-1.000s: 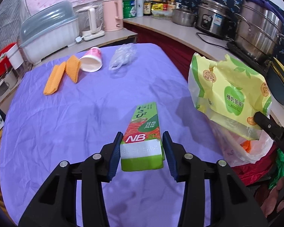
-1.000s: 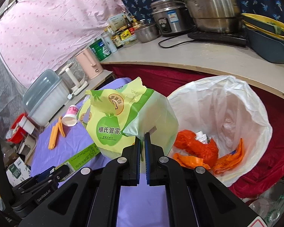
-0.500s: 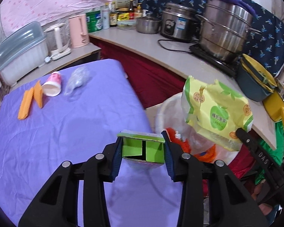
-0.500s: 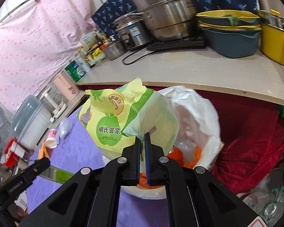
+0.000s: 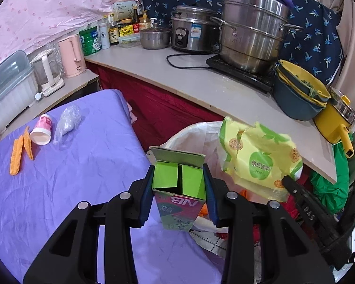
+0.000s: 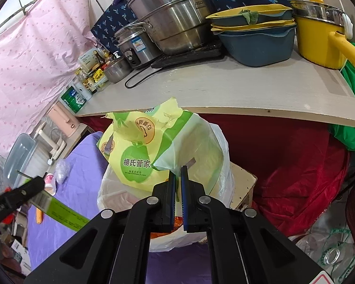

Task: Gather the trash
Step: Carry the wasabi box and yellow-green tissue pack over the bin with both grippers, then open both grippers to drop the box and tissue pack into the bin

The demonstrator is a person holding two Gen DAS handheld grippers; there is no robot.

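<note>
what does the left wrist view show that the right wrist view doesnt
Only the left wrist view shows the green carton's open end held in the left gripper, and the orange wrappers on the purple cloth. Only the right wrist view shows the right gripper shut on the yellow-green bag and the empty bottle on the floor. Both show the white bin liner and the steel steamer pot.

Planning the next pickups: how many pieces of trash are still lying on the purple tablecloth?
4: two orange strips side by side at the far left, a pink paper cup on its side just right of them, and a crumpled clear plastic bag beside the cup. The claws may hide others nearer.
</note>
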